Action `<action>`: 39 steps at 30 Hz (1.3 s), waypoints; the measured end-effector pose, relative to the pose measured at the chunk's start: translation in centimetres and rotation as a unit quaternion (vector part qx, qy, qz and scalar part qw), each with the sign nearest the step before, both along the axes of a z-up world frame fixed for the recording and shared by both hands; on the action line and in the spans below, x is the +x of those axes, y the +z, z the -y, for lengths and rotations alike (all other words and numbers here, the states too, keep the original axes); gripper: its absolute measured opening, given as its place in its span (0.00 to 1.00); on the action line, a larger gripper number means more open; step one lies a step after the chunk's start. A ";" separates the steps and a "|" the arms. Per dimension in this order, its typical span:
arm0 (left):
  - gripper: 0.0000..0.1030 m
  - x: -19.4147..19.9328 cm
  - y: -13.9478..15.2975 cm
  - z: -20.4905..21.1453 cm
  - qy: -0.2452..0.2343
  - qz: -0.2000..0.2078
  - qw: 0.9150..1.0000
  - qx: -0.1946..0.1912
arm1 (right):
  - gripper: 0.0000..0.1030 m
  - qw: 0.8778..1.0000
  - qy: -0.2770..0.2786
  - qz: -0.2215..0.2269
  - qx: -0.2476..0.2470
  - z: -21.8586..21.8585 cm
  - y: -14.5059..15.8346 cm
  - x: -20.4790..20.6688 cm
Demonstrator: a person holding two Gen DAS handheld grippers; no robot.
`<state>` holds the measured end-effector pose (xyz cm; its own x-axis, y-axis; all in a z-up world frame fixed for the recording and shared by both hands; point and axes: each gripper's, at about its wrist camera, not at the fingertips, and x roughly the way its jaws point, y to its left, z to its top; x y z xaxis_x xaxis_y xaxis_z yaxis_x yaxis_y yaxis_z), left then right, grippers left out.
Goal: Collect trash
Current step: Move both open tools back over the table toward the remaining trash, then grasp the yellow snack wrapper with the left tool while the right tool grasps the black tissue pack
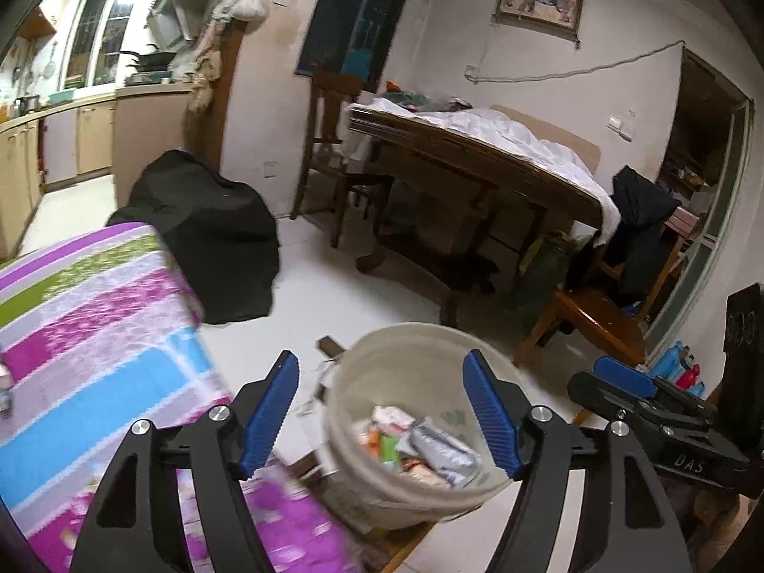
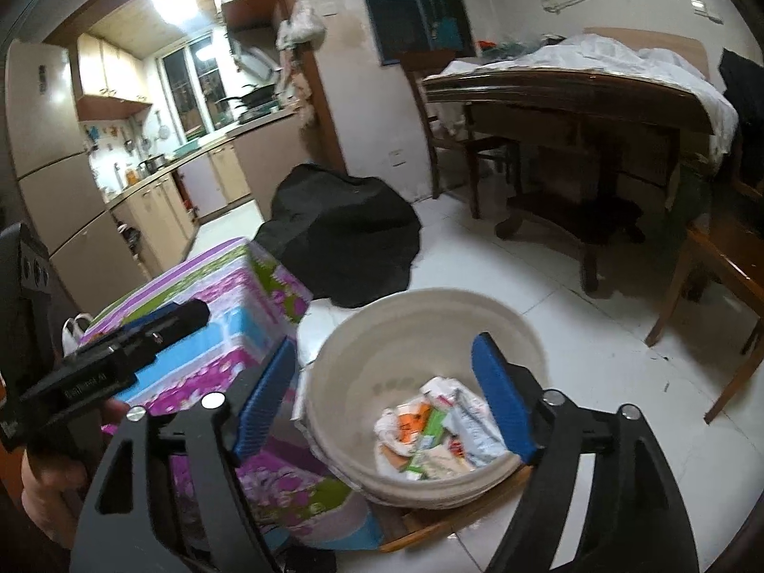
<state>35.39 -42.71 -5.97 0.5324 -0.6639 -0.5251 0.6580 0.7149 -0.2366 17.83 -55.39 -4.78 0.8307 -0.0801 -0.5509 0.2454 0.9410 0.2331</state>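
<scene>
I see a white tiled floor [image 2: 482, 258] running back to a dark wooden table [image 1: 501, 162] with white sheeting over it, and a black bag [image 1: 210, 234] slumped on the tiles near the kitchen doorway. Closer in, a surface covered in a striped floral cloth [image 1: 95, 334] sits to the left, just beside a pale round bucket [image 2: 382, 334] on the floor. The trash [image 2: 439, 429], a heap of crumpled wrappers and packets, lies in the bottom of that bucket. My left gripper [image 1: 394, 413] hangs above the bucket with its blue pads spread wide and nothing between them. My right gripper [image 2: 394, 396] is likewise over the bucket, jaws wide apart and empty. Each gripper shows at the edge of the other's view.
</scene>
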 end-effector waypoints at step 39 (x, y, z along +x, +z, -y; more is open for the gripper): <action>0.89 5.3 -1.8 -44.3 0.371 -0.074 0.926 0.019 | 0.81 0.983 0.181 -0.029 -0.002 -18.3 -3.6 3.2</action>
<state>40.72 1.57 -7.75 0.7547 -0.1240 -0.6442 -0.0546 0.9667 -0.2501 21.04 -37.10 -8.42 0.7720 0.2134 -0.5987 -0.0937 0.9699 0.2249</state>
